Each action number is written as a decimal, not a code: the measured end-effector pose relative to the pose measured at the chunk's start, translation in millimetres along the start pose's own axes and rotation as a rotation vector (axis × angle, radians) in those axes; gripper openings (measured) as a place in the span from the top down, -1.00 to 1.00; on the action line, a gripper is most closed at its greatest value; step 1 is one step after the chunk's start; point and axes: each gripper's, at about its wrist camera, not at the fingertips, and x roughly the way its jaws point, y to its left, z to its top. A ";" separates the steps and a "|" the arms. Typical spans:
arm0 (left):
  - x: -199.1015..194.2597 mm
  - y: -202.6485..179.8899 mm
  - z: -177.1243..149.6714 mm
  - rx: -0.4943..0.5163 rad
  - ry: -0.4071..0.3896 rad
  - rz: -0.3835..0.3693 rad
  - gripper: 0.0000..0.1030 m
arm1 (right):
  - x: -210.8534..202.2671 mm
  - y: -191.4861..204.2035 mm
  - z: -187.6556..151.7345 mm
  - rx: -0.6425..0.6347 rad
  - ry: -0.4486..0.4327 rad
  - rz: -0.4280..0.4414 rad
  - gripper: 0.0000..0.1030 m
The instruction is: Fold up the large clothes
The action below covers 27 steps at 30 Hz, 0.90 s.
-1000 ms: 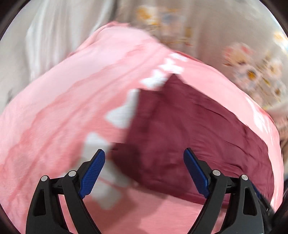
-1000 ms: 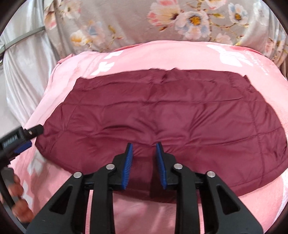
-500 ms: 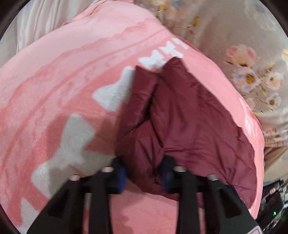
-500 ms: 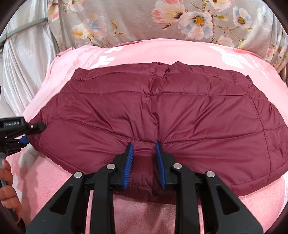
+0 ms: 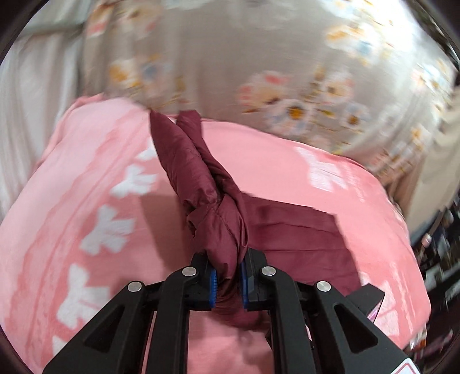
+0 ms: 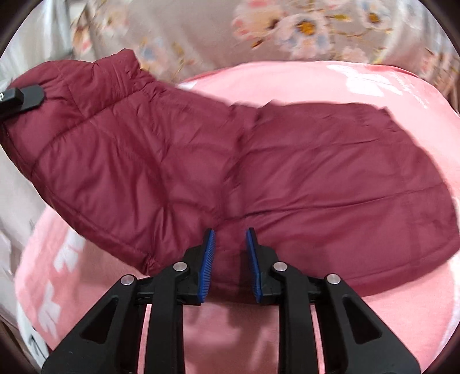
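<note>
Floral curtain (image 6: 302, 26) behind; pink blanket (image 6: 287, 83) carries the maroon puffer jacket (image 6: 287, 172), soft, light, slippery. Left gripper (image 5: 228, 280) jaws closing, clamped on its bunched left end; right gripper (image 6: 230, 264) clamped on the near-edge hem. Seams are best gripped.

The jacket (image 6: 230, 161) is dark maroon, stitched in quilted squares. The blanket (image 5: 86, 178) under it is pink with white shapes, perhaps bows. The curtain (image 5: 258, 57) behind is beige-grey with blurred pink, white and yellow flowers. The grippers' pads (image 6: 208, 264) are blue on black arms.
</note>
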 end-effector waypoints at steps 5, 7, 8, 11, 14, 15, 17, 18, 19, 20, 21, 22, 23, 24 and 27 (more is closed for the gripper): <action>40.6 -71.3 -8.6 0.093 0.062 -0.084 0.83 | -32.1 -90.6 10.5 0.149 -0.033 -0.140 0.57; 64.9 -97.6 -19.8 0.120 0.113 -0.099 0.83 | -37.2 -122.7 5.4 0.200 -0.030 -0.189 0.57; 77.3 -109.4 -26.7 0.135 0.138 -0.097 0.83 | -39.1 -139.0 2.2 0.228 -0.025 -0.208 0.57; 111.4 -139.1 -50.0 0.168 0.211 -0.093 0.83 | -34.3 -171.7 -8.3 0.264 0.013 -0.226 0.62; 139.4 -164.8 -72.7 0.205 0.286 -0.084 0.83 | -32.2 -192.9 -17.7 0.308 0.037 -0.159 0.62; 150.6 -175.7 -82.5 0.232 0.309 -0.068 0.83 | -35.8 -195.3 -19.7 0.317 0.028 -0.144 0.62; 160.4 -188.7 -93.3 0.272 0.308 -0.019 0.82 | -46.1 -200.5 -20.8 0.337 0.009 -0.123 0.62; 163.7 -195.9 -98.3 0.299 0.298 0.012 0.81 | -52.0 -202.6 -20.8 0.343 0.000 -0.115 0.60; 163.6 -200.8 -103.1 0.318 0.287 0.041 0.76 | -57.3 -204.0 -20.3 0.343 -0.009 -0.116 0.57; 162.8 -202.1 -104.3 0.317 0.283 0.048 0.61 | -64.4 -206.0 -19.4 0.340 -0.023 -0.123 0.55; 159.8 -202.4 -104.6 0.312 0.284 0.034 0.50 | -69.6 -206.5 -18.6 0.336 -0.033 -0.127 0.55; 152.6 -201.5 -103.4 0.300 0.283 0.000 0.27 | -78.4 -207.7 -17.5 0.332 -0.049 -0.124 0.53; 145.2 -199.8 -102.2 0.294 0.278 -0.026 0.10 | -81.5 -210.9 -15.0 0.332 -0.056 -0.119 0.52; 132.5 -195.0 -98.7 0.288 0.266 -0.053 0.04 | -89.8 -210.4 -13.2 0.330 -0.069 -0.110 0.48; 102.5 -178.0 -86.8 0.261 0.202 -0.071 -0.42 | -104.0 -200.6 -4.8 0.312 -0.110 -0.078 0.20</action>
